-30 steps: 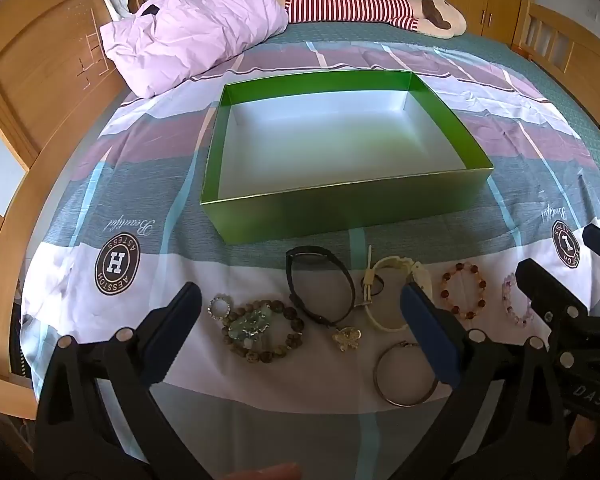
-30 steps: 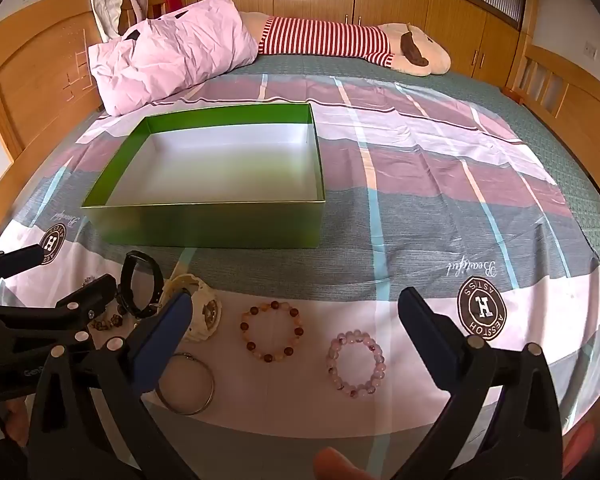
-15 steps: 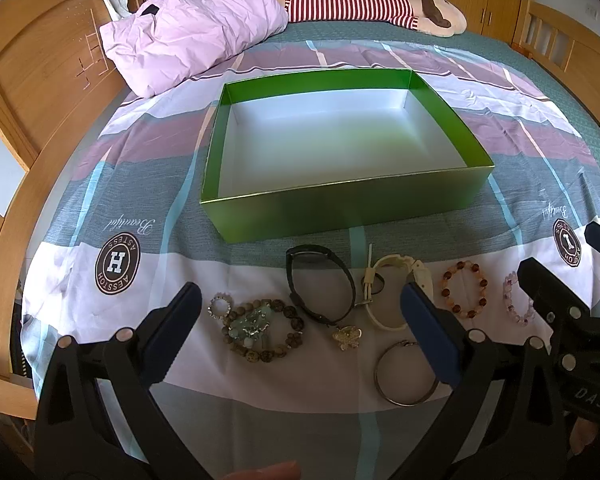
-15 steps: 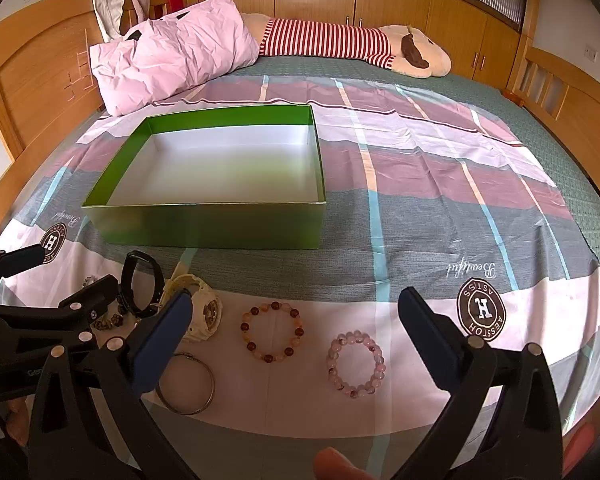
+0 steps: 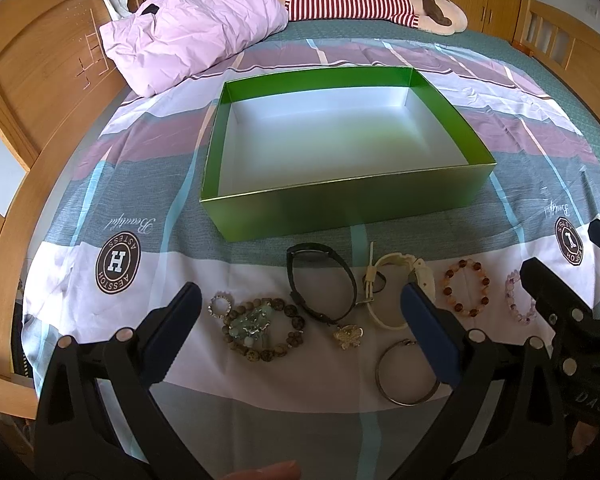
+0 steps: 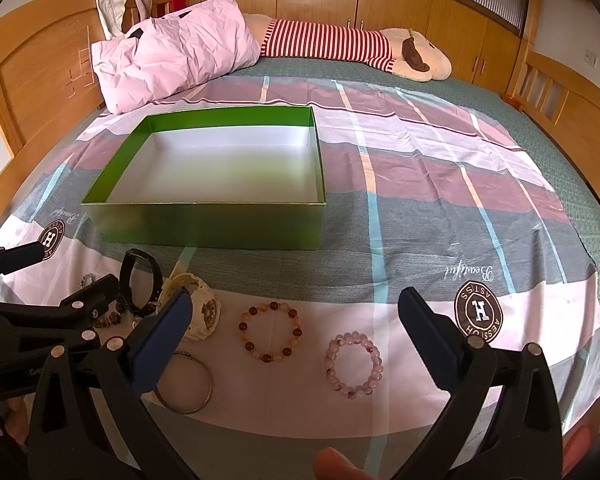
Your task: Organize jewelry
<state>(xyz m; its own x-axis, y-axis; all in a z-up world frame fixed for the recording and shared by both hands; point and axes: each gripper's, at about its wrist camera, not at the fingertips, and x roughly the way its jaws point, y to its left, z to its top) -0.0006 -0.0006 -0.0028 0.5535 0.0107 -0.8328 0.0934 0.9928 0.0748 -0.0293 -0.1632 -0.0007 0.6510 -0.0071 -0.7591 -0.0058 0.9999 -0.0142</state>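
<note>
An empty green box (image 5: pixel 340 204) (image 6: pixel 204 224) with a white inside sits on the bed. In front of it lies a row of jewelry: a small ring (image 5: pixel 221 305), a brown bead bracelet (image 5: pixel 266 330) with a green charm, a black watch (image 5: pixel 320 280) (image 6: pixel 138 280), a gold butterfly brooch (image 5: pixel 348 336), a cream watch (image 5: pixel 400 292) (image 6: pixel 198 306), a metal bangle (image 5: pixel 406 374) (image 6: pixel 188 384), an amber bead bracelet (image 5: pixel 466 287) (image 6: pixel 270 330) and a pink bead bracelet (image 5: pixel 518 298) (image 6: pixel 354 364). My left gripper (image 5: pixel 300 308) hovers open above the left pieces. My right gripper (image 6: pixel 294 312) hovers open above the bead bracelets.
A pink pillow (image 5: pixel 192 28) (image 6: pixel 172 48) and a striped plush toy (image 5: pixel 372 0) (image 6: pixel 348 44) lie at the far end of the bed. Wooden bed rails (image 5: pixel 40 92) (image 6: pixel 572 96) run along both sides. The striped sheet's near edge (image 6: pixel 340 428) drops off close to the grippers.
</note>
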